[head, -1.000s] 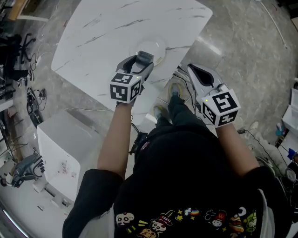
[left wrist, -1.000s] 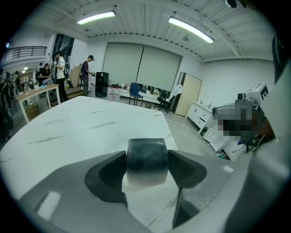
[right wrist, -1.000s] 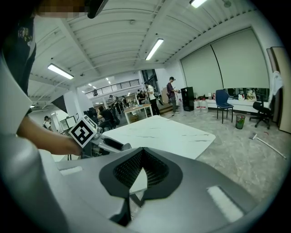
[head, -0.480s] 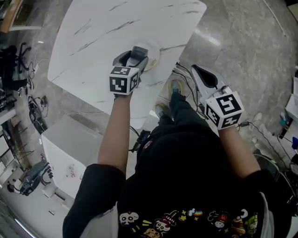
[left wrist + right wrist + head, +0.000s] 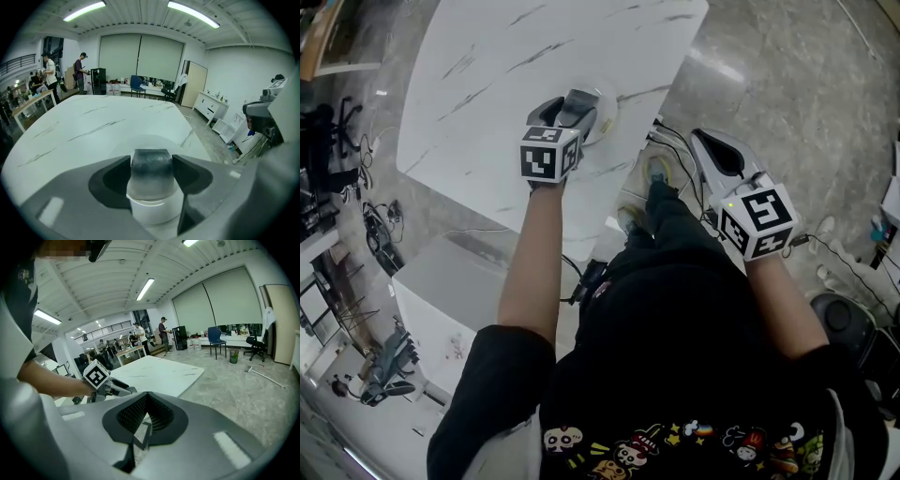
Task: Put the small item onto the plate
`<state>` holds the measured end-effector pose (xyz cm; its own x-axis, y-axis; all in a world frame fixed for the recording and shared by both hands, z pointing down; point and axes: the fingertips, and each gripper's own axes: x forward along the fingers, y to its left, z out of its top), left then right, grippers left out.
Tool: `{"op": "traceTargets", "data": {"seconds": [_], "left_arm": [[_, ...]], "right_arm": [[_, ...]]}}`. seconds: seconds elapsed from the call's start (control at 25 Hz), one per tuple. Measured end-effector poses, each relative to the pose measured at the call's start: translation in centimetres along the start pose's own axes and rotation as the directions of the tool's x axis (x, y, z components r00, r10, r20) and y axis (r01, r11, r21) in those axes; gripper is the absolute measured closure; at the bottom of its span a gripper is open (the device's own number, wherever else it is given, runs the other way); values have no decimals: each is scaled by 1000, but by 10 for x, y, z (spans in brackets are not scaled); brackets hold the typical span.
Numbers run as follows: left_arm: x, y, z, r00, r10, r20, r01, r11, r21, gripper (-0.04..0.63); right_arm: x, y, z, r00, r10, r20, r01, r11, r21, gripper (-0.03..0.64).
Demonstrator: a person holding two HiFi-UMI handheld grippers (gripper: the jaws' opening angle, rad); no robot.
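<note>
The left tool (image 5: 151, 171) is gripping the small item (image 5: 151, 180), grey above and white below, and holding it over the clear plate (image 5: 608, 105) near the edge of the white marble table (image 5: 487, 75). It may be touching the plate. The right tool (image 5: 144, 425) is hanging clenched and empty beside the table, over the floor (image 5: 787, 84).

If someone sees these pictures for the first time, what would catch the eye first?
First, the left gripper, shut on a small item with a dark top, over the pale plate near the edge of the white marble table. Next, the right gripper, jaws together and empty, off the table over the grey floor.
</note>
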<state>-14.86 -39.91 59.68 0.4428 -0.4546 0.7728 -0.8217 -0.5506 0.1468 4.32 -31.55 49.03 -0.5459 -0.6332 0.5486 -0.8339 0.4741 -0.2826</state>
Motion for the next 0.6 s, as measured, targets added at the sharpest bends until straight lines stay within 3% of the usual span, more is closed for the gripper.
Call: {"op": "traceTargets", "data": {"seconds": [0.48,0.6], "left_arm": [[2,-5,1,1000,-23,0,23,998,56,311],[-8,-6,8,999,5,33,-7,996,88,276]], "right_arm": [[-3,-4,-5,1000,-7,2,7,1000,21,595],[-8,-1,-2,1000,-5,10,5,1000,16,595]]}}
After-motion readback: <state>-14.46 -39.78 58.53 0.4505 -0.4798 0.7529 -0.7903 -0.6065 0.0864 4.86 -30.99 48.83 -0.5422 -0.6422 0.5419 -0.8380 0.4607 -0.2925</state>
